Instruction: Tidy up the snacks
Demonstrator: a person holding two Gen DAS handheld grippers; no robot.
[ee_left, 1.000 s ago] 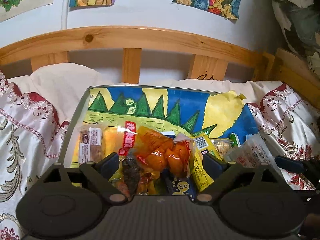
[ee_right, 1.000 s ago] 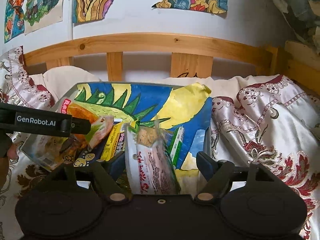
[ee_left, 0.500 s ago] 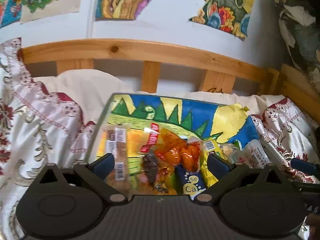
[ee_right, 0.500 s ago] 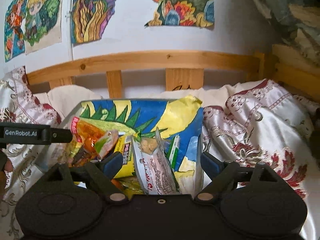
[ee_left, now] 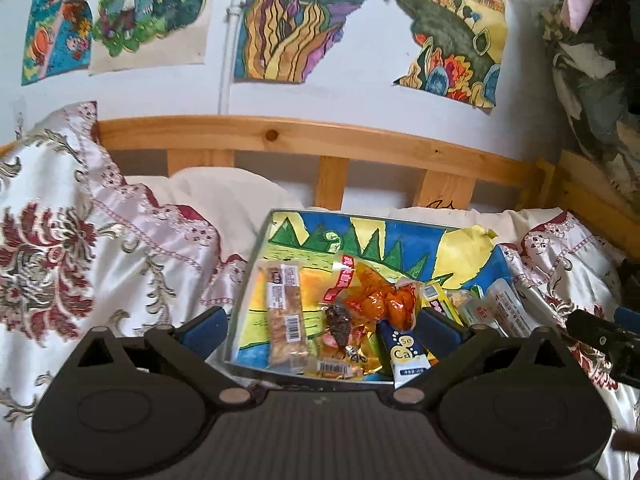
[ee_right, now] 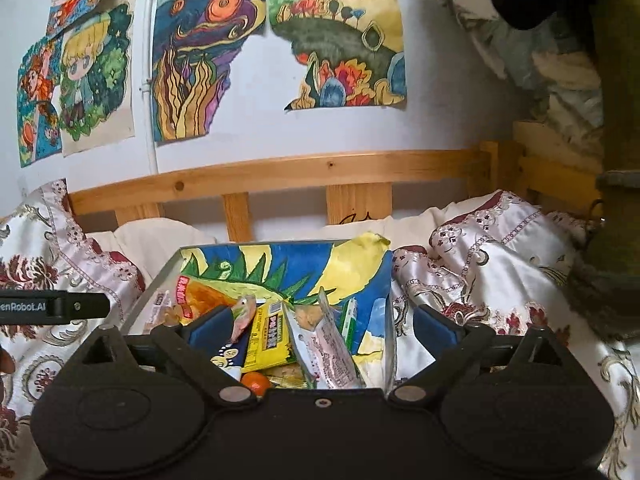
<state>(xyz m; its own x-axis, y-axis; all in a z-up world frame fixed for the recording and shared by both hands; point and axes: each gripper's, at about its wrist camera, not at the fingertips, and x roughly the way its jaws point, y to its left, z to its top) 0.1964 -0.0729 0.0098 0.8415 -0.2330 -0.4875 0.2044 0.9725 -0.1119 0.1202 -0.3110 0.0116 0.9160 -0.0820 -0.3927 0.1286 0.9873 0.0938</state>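
Your left gripper [ee_left: 322, 330] has its jaws spread wide and holds nothing; its blue pads straddle the near left part of the clear box [ee_left: 256, 248]. Your right gripper [ee_right: 324, 326] is just as wide open and empty, its pads either side of the box's right half [ee_right: 390, 320].

The box is a glass-clear, straight-walled container resting on the bed, lined with a painted sheet [ee_left: 400, 240] of green spikes, blue and yellow. Inside, near its front edge, a dark blue stick pack [ee_left: 404, 354] reads "Ca". Left of it lies a long clear-wrapped bar [ee_left: 285, 316] with white barcode labels, and between them a crinkly transparent bag of glossy orange pieces [ee_left: 378, 298] with a red strip of print. Toward the right wall, a yellow packet [ee_right: 270, 338] and a pale pink printed pouch [ee_right: 332, 354] stand tilted on end; their writing is too small to read. A small orange round thing [ee_right: 256, 382] sits at the front edge.

Satin bedding [ee_left: 80, 248] with maroon embroidery surrounds the box. Beyond are a slatted pine headboard [ee_left: 320, 140] and coloured drawings [ee_right: 192, 64] taped to the wall.
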